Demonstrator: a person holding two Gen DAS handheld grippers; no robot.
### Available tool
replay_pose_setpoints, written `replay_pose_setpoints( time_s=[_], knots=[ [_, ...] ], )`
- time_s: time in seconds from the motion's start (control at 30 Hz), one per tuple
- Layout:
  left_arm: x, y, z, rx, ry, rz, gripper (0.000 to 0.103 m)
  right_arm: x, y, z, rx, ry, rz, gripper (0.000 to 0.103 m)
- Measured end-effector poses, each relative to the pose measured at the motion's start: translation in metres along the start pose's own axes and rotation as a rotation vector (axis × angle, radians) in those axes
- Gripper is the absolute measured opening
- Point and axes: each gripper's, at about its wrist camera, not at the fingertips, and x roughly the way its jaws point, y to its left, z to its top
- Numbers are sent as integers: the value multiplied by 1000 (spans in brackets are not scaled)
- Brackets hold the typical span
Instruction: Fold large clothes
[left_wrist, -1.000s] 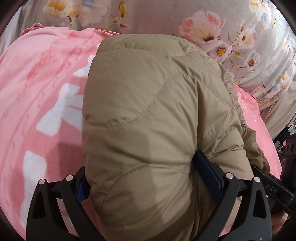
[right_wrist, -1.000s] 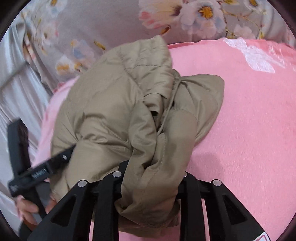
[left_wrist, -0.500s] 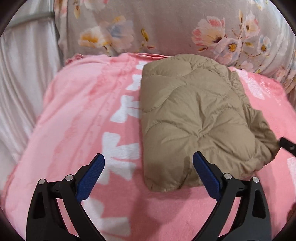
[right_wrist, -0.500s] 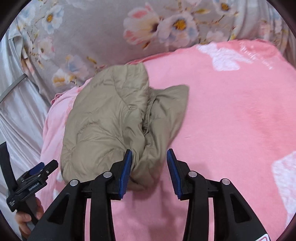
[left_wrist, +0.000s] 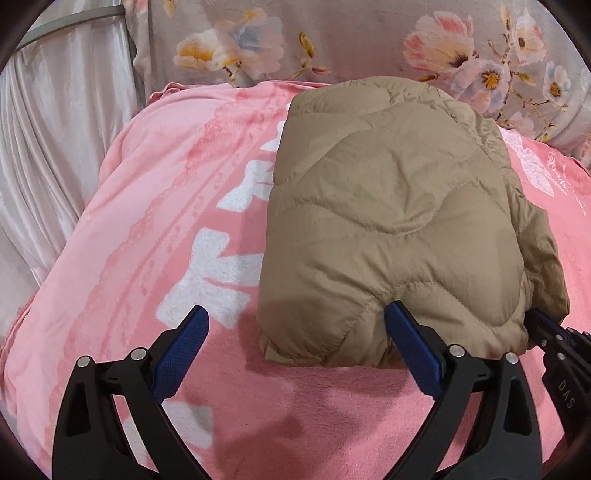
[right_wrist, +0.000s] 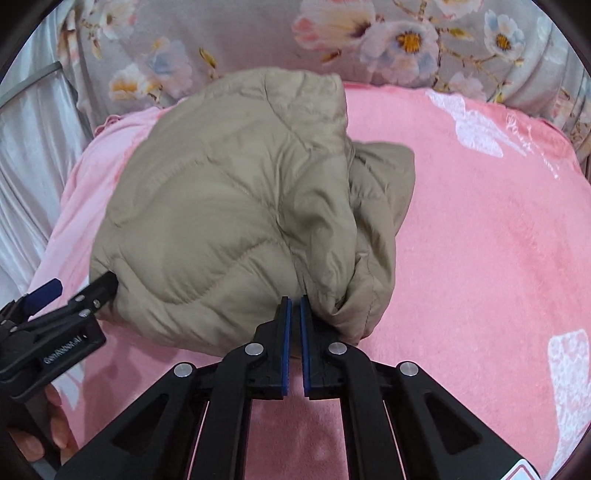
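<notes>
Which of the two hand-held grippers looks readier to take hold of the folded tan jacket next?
Probably the left hand-held gripper: it is wide open, one finger touching the jacket hem. The right hand-held gripper is nearly shut, empty, at the bunched corner.

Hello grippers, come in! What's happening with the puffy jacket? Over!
Left gripper open, right gripper shut, pinching nothing visible. Tan jacket lies bundled on the pink blanket. Nothing in the way.

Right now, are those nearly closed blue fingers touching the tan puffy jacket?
Cannot tell. In the right wrist view, the right gripper has its fingers nearly together with a narrow empty slit, tips right at the jacket edge; neither contact nor a gap shows plainly.
</notes>
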Motion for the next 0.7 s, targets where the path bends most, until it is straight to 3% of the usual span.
replay_pose_setpoints(
  time_s=[0.17, 0.4, 0.47, 0.57, 0.67, 0.7],
  knots=[
    [-6, 0, -4, -9, -1, 4, 94, -13, 6, -1, -11, -15, -22, 3],
    [-32, 5, -23, -58, -53, 1, 94, -55, 13, -17, -36, -134, -62, 14],
    [-39, 9, -29, -94, -79, -9, 94, -61, 14, -26, -46, -161, -81, 38],
    [-48, 13, -43, -153, -125, -24, 94, -71, 14, -41, -53, -242, -83, 61],
    [-50, 8, -58, -166, -139, -21, 94, -75, 13, -57, -87, -303, -99, 77],
    [-51, 5, -64, -161, -146, -16, 94, -74, 13, -62, -99, -306, -103, 78]
  ],
)
